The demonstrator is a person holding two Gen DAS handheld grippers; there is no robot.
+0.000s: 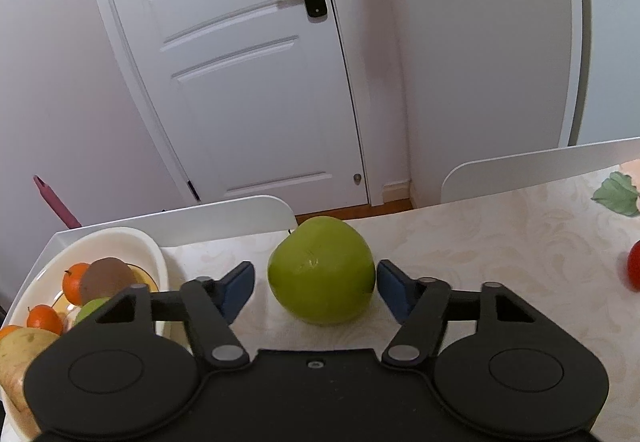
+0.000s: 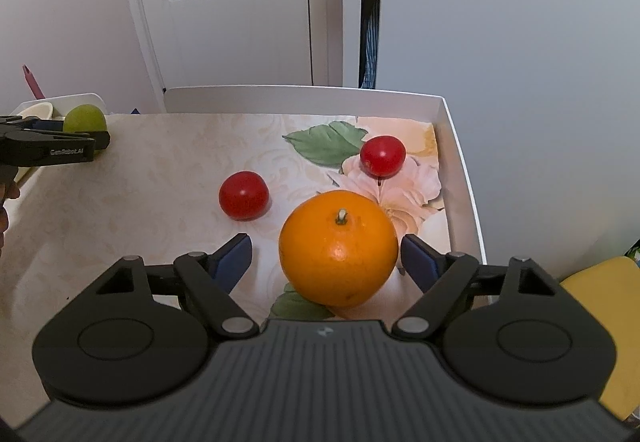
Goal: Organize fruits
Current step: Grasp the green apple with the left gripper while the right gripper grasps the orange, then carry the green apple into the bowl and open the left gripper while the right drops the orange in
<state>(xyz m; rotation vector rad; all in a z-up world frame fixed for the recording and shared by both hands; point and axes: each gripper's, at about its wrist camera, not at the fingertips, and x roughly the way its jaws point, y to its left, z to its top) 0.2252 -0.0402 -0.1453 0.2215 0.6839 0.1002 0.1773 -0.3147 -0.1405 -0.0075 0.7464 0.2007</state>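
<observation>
A green apple [image 1: 322,270] sits on the table between the open fingers of my left gripper [image 1: 316,288]; the right pad touches or nearly touches it, the left pad stands apart. It also shows in the right wrist view [image 2: 85,118]. A large orange [image 2: 338,247] rests between the open fingers of my right gripper [image 2: 326,262], with a gap on the left side. Two red tomatoes [image 2: 243,195] [image 2: 383,155] lie beyond it. A cream bowl [image 1: 132,248] at the left holds small oranges, a kiwi and other fruit.
The table [image 2: 140,170] has a floral cloth and a raised white rim [image 2: 460,170] on the right. White chair backs [image 1: 532,166] stand behind it. A door and walls lie beyond. A yellow seat [image 2: 600,306] is at the lower right.
</observation>
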